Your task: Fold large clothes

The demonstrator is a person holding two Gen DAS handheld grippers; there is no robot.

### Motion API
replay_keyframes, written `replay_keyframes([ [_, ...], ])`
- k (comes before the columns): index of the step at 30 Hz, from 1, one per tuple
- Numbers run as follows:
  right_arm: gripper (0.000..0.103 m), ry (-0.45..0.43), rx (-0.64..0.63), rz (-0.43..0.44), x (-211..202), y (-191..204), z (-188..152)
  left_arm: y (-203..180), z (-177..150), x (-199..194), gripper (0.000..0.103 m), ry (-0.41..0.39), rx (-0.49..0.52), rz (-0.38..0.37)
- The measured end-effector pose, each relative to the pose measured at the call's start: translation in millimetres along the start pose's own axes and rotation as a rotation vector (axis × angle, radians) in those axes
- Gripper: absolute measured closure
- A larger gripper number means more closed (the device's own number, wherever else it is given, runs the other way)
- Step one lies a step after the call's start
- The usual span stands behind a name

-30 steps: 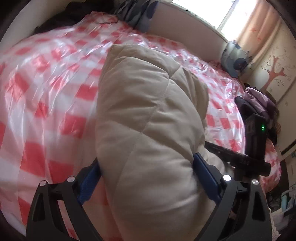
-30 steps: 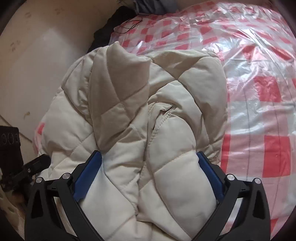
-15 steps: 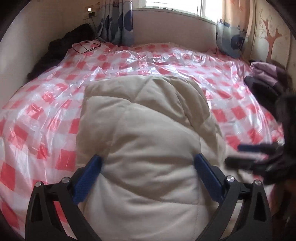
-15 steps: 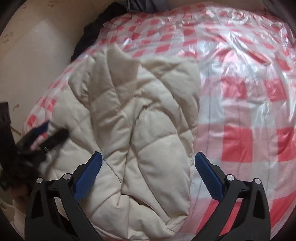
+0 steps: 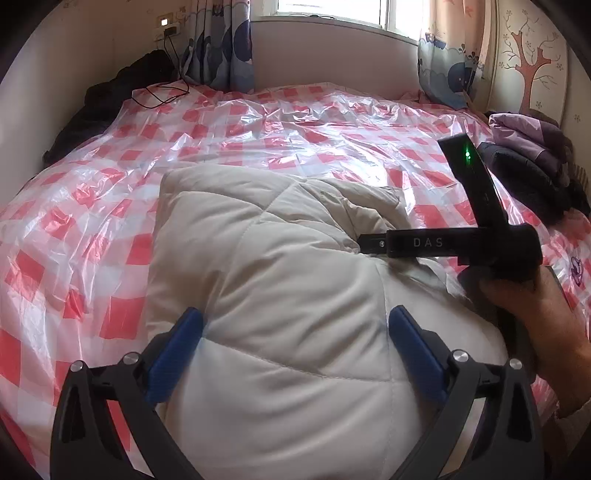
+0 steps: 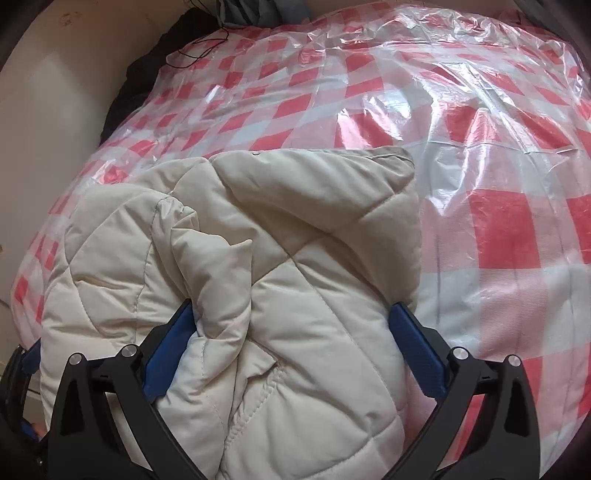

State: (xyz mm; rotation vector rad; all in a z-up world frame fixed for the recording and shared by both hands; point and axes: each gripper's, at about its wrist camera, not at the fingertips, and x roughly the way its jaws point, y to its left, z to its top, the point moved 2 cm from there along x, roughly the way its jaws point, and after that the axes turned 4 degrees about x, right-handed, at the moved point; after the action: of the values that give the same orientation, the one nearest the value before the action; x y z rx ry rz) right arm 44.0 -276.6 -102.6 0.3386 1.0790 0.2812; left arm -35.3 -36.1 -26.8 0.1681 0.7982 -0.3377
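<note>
A cream quilted jacket (image 5: 280, 295) lies bunched at the bed's (image 5: 258, 122) near edge; the left gripper (image 5: 295, 332) and right gripper (image 6: 291, 332) both straddle it, jaws spread wide.

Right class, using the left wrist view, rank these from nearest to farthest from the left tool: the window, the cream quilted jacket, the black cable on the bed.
1. Cream quilted jacket: between the fingers of the left tool.
2. Black cable: far left corner of the bed.
3. Window: back wall, beyond the bed.
</note>
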Motion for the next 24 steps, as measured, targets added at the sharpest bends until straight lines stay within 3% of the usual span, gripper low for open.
replay_keyframes([
  [3,0.006,-0.056,-0.006,0.013,-41.4,11.8,-5.9,5.9,-1.9,-2.3,0.007,-0.001,-0.02,-0.009],
  [4,0.006,-0.091,-0.041,0.053,-61.3,23.0,-14.6,9.2,-2.8,-2.8,0.007,-0.004,-0.032,-0.019],
  [6,0.006,-0.119,-0.101,0.053,-84.0,37.2,-42.3,12.8,-3.5,-2.4,0.007,-0.007,-0.046,-0.033],
  [8,0.006,-0.05,-0.176,-0.055,-74.6,39.3,-69.8,12.4,-3.5,-1.7,0.007,-0.004,-0.044,-0.035],
  [12,0.006,0.018,-0.058,0.047,-54.3,6.8,-86.0,1.9,-2.9,-9.4,0.007,0.007,0.019,-0.049],
  [16,0.006,0.023,-0.108,-0.034,-69.4,18.4,-80.8,12.7,-5.1,-18.6,0.007,0.012,-0.047,-0.076],
  [20,0.006,-0.073,-0.12,0.026,-113.5,30.6,-93.1,20.0,-13.1,-18.6,0.007,0.012,-0.084,-0.054],
  [23,0.006,0.026,-0.156,-0.03,-94.9,25.1,-120.2,17.0,-16.8,-14.3,0.007,0.018,-0.059,-0.064],
  [24,0.006,0.045,-0.139,-0.013,-86.9,17.7,-124.6,10.6,-18.0,-13.5,0.007,0.02,-0.022,-0.043],
])
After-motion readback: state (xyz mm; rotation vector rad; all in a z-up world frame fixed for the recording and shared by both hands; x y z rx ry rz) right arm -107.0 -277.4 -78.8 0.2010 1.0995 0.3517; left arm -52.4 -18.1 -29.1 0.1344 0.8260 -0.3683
